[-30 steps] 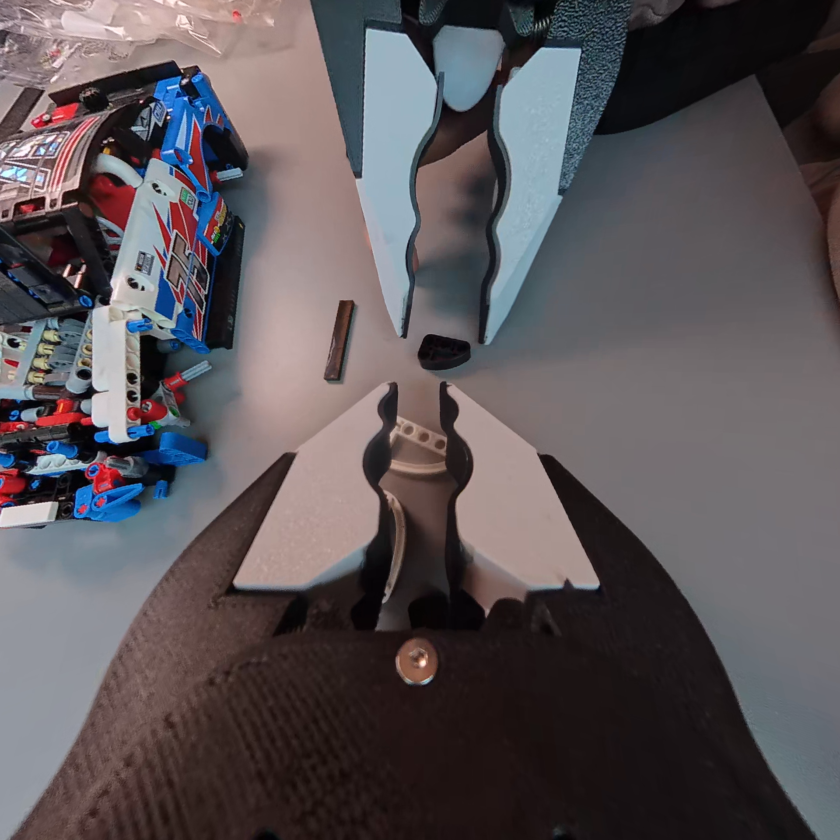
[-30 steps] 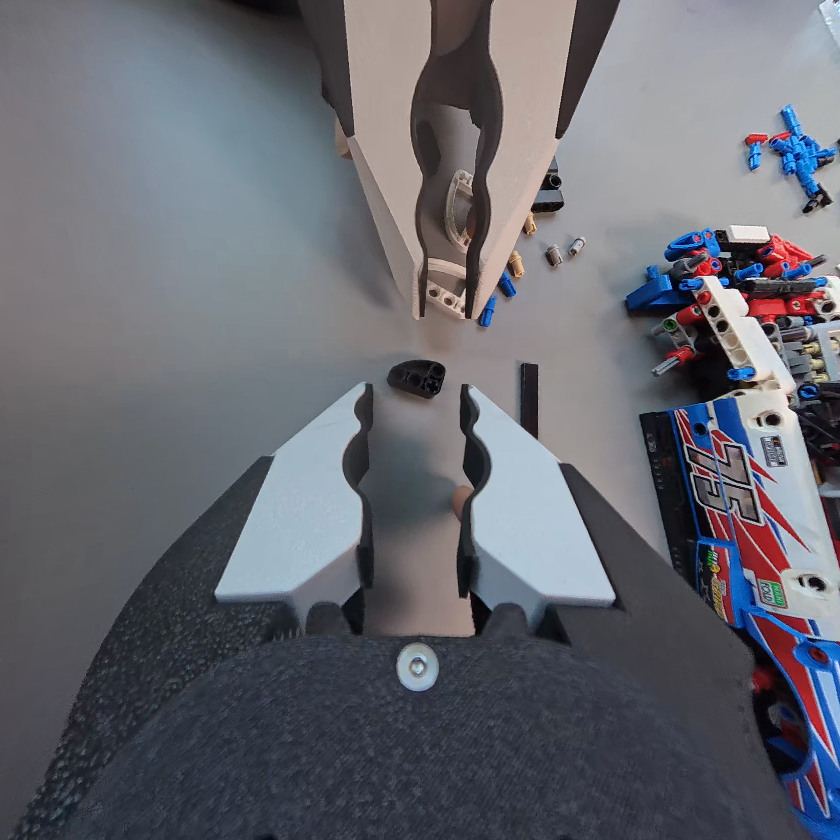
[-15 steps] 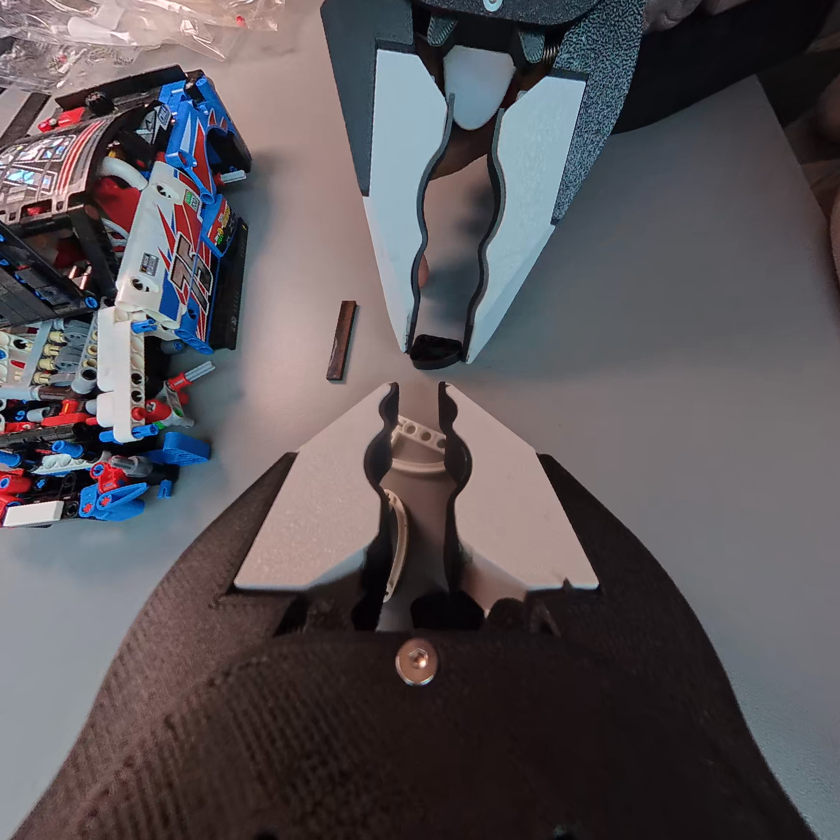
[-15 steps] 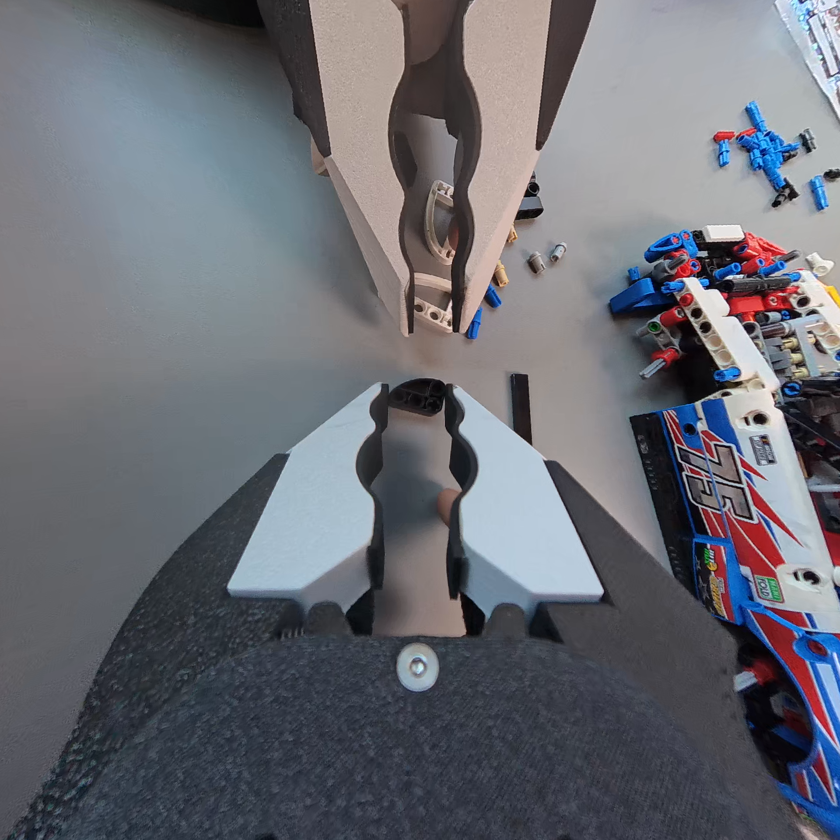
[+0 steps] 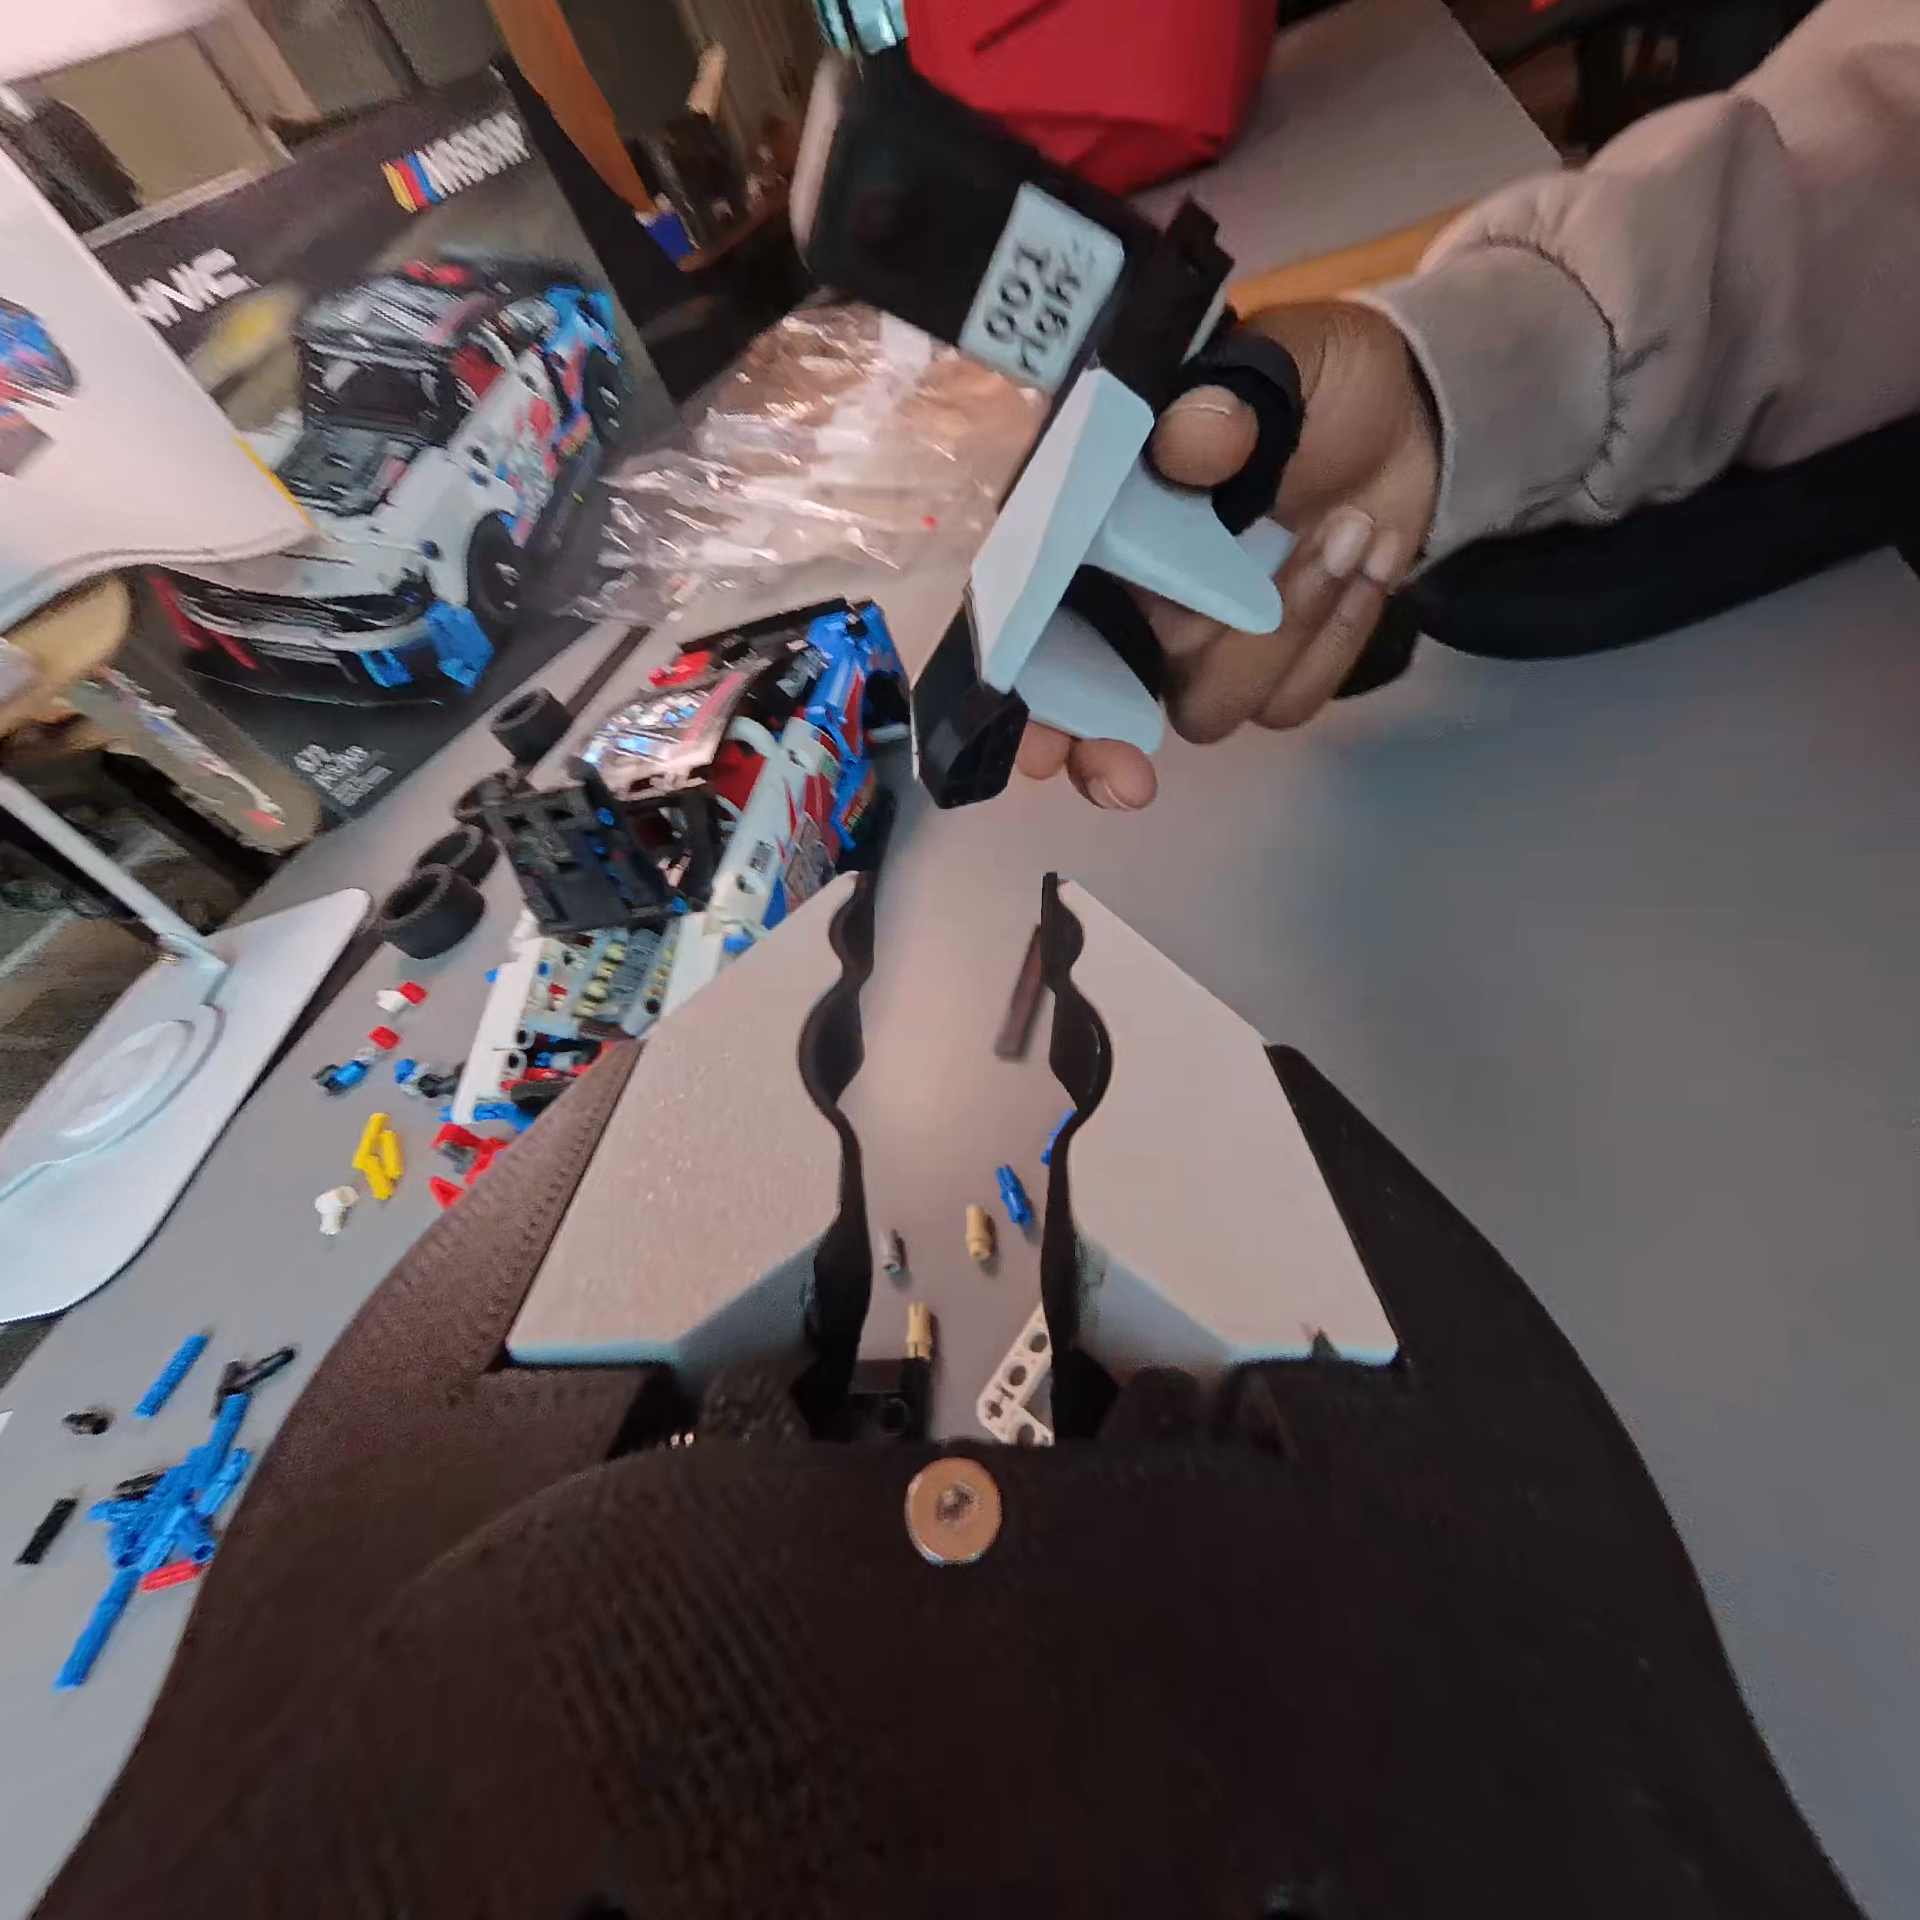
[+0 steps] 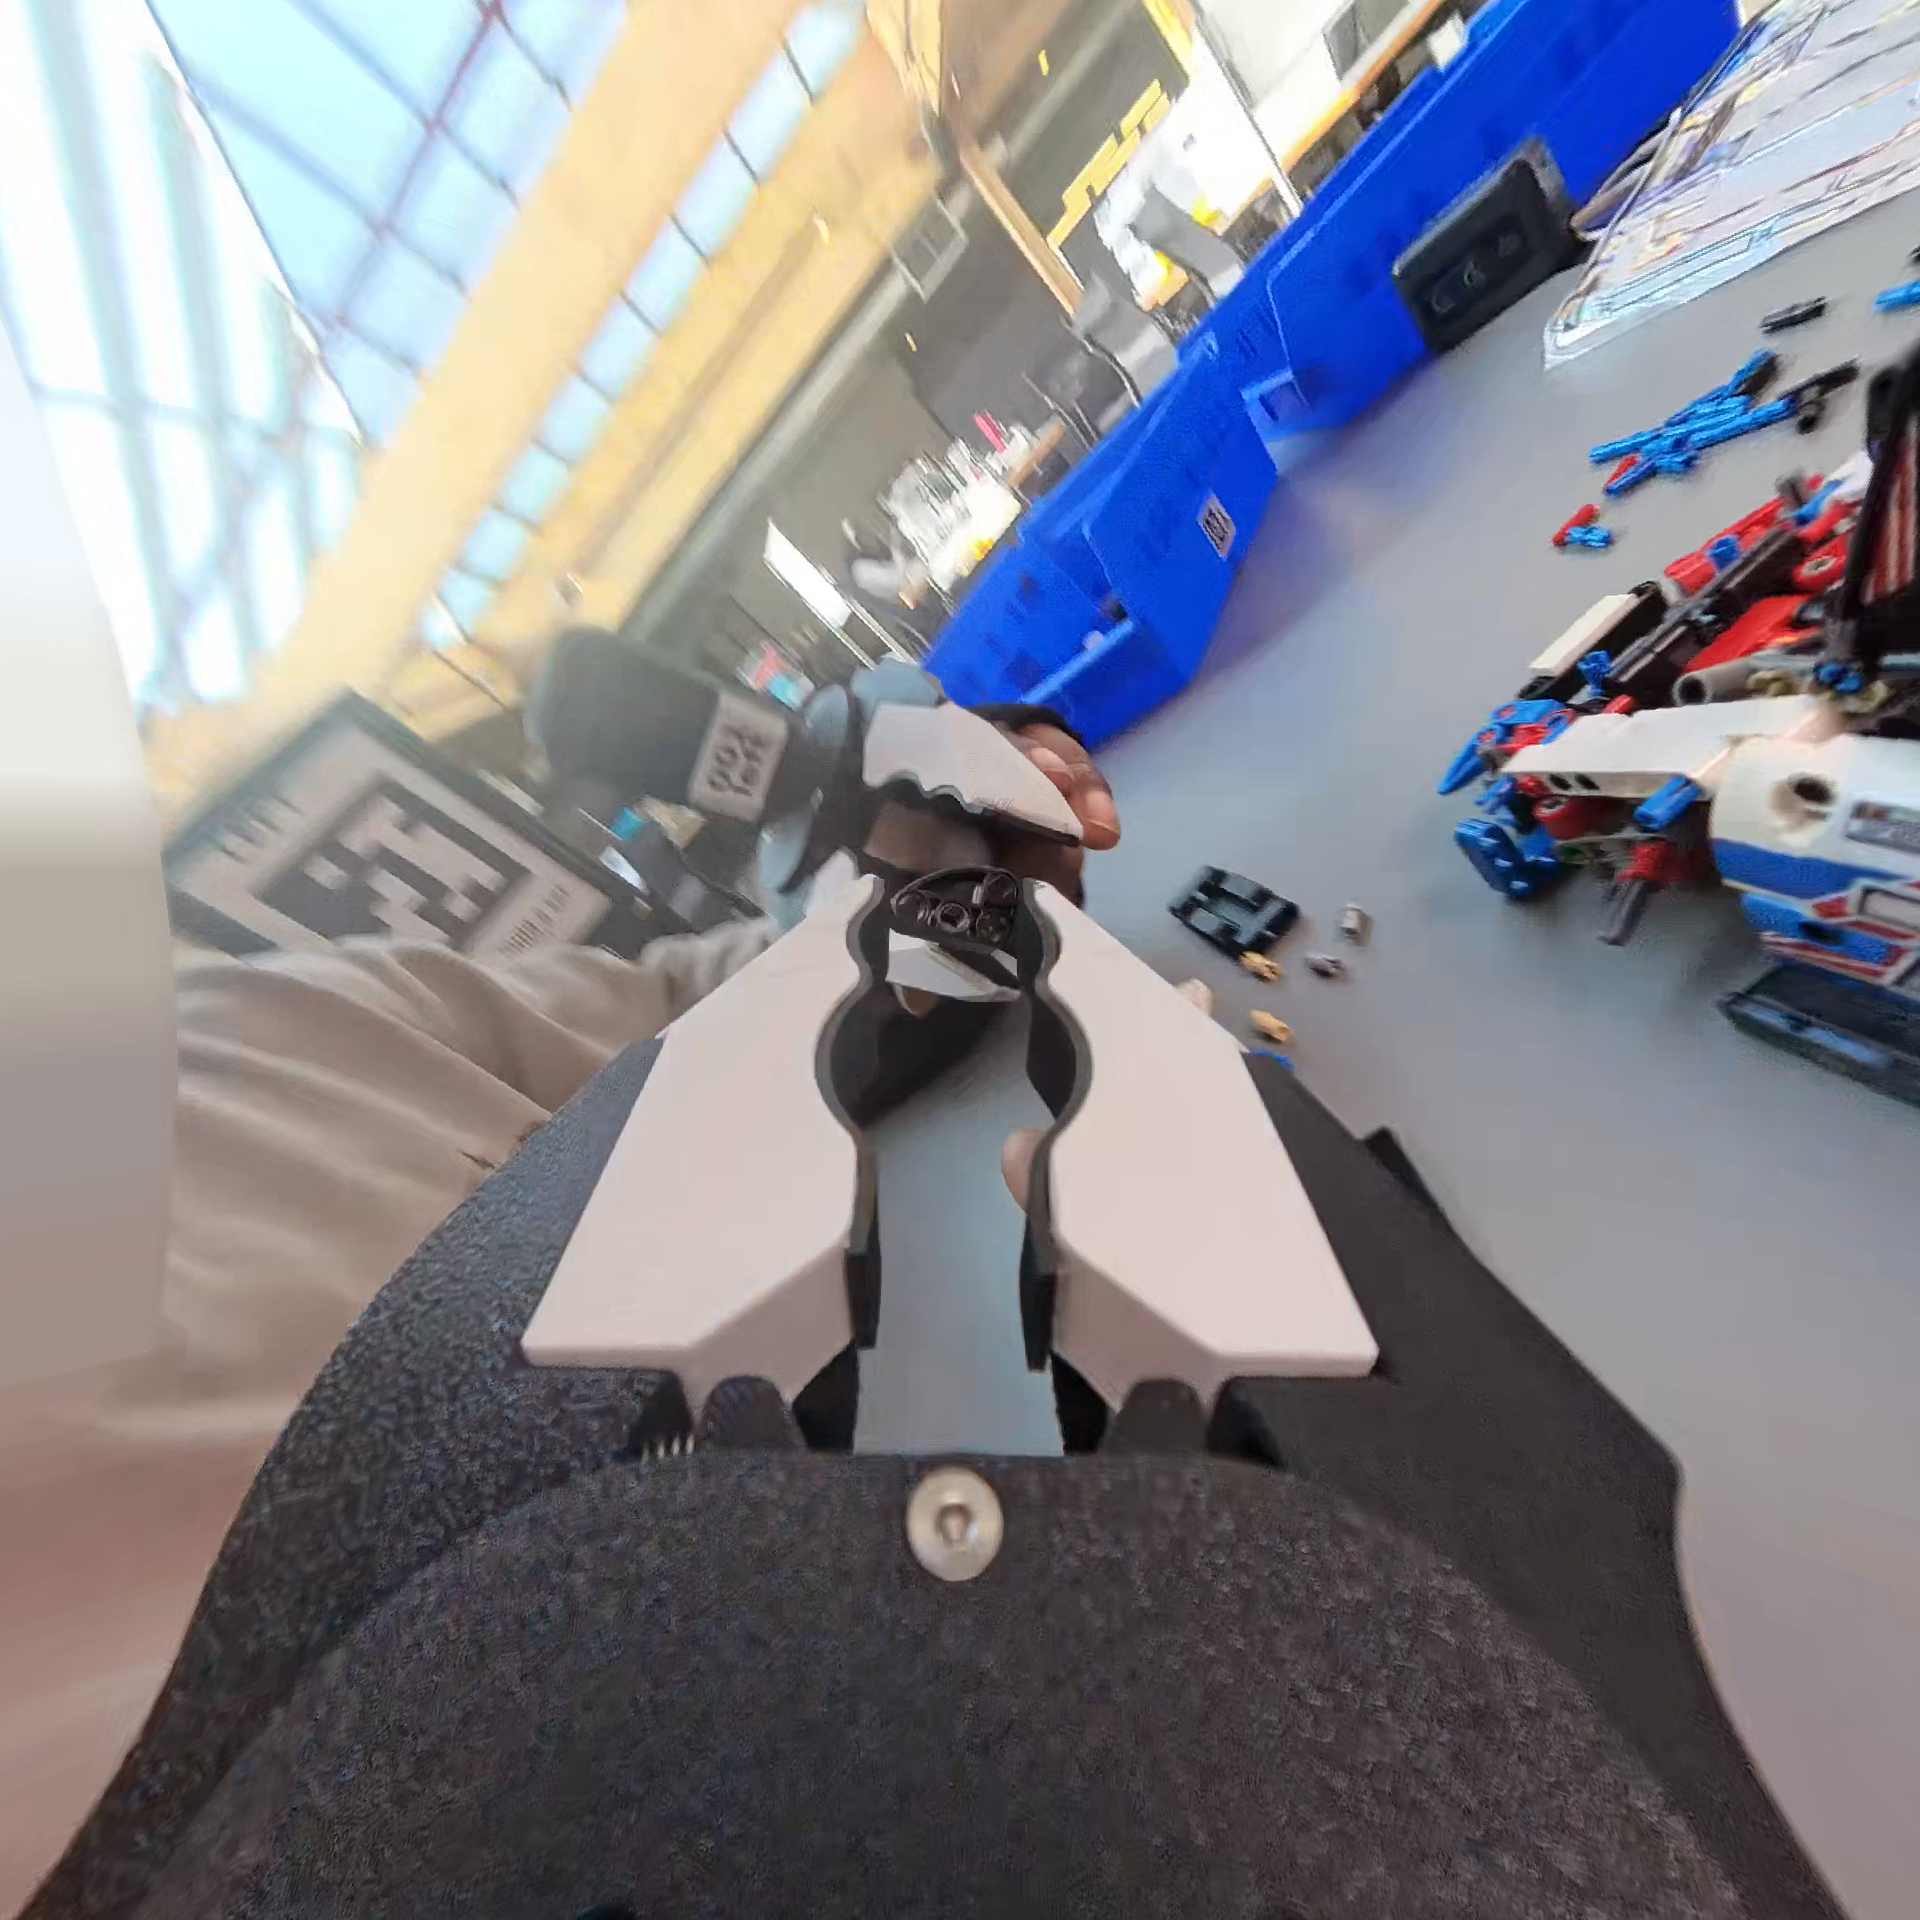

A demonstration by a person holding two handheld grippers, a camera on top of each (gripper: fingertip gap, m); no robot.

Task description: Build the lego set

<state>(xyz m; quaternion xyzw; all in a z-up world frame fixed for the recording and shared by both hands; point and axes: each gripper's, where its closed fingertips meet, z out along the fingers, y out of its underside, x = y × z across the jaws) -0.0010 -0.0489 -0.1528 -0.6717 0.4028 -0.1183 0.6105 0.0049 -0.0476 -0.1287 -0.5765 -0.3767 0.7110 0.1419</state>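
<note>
Right wrist view, small black holed piece (image 6: 951, 910), pinched at right tool (image 6: 951, 914) tips

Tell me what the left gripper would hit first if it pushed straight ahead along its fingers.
Probably the thin dark rod lying on the grey table, just beyond the open left gripper. The right gripper with its small black piece hangs farther on and apparently higher; depth is uncertain.

Blue bins (image 6: 1122, 561) beyond grey table (image 5: 1558, 935)
</note>
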